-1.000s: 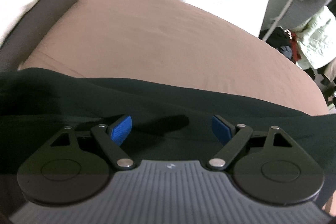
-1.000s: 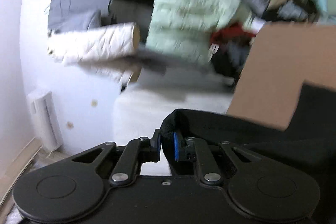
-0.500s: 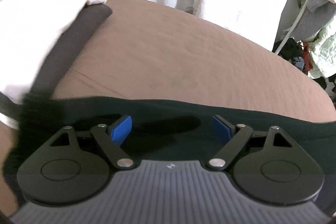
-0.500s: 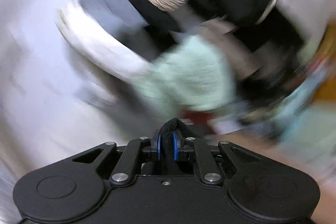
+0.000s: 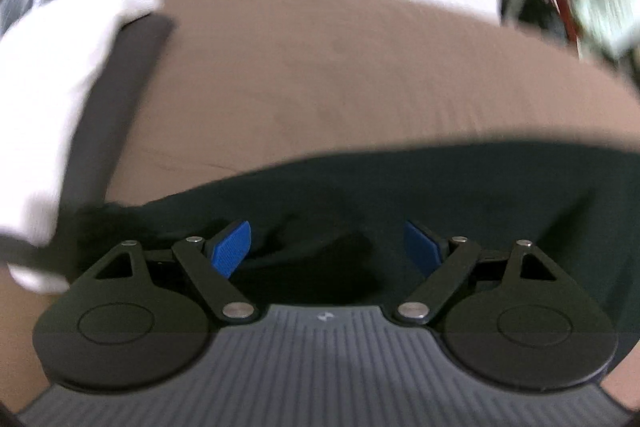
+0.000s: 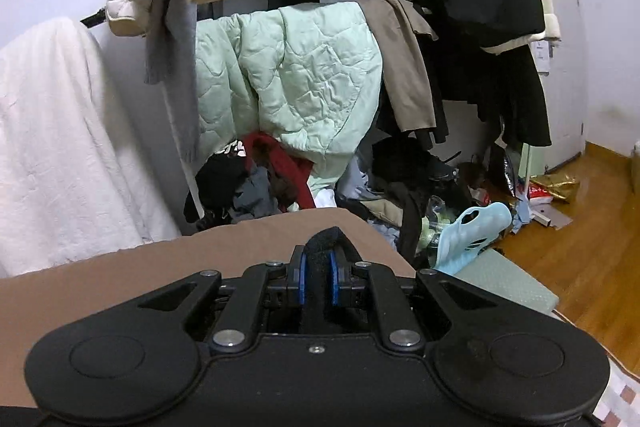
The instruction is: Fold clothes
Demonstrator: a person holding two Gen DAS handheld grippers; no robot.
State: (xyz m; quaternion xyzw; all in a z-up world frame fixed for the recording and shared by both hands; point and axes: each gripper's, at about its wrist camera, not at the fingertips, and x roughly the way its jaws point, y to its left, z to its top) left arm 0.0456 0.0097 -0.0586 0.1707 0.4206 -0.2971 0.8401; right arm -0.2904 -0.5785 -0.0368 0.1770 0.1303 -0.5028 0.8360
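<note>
A dark green-black garment (image 5: pixel 460 195) lies across the near part of the brown bed sheet (image 5: pixel 320 79). My left gripper (image 5: pixel 328 247) is open, its blue pads wide apart just above the garment. My right gripper (image 6: pixel 318 281) is shut on a fold of the dark garment (image 6: pixel 322 247), which sticks up between the blue pads. The rest of the garment is hidden under the right gripper body.
A white and grey folded pile (image 5: pixel 60 99) sits on the bed at the left. White bedding (image 6: pixel 52 147) hangs beyond the bed. A rack with a mint quilted jacket (image 6: pixel 288 75) and dark clothes, and a clothes heap on the floor, stand past the bed corner. Wood floor (image 6: pixel 580 227) lies at the right.
The right gripper has swung round with the garment edge still pinched and now faces the clothes rack. The left view has shifted and blurred; the garment edge has moved nearer and slants.
</note>
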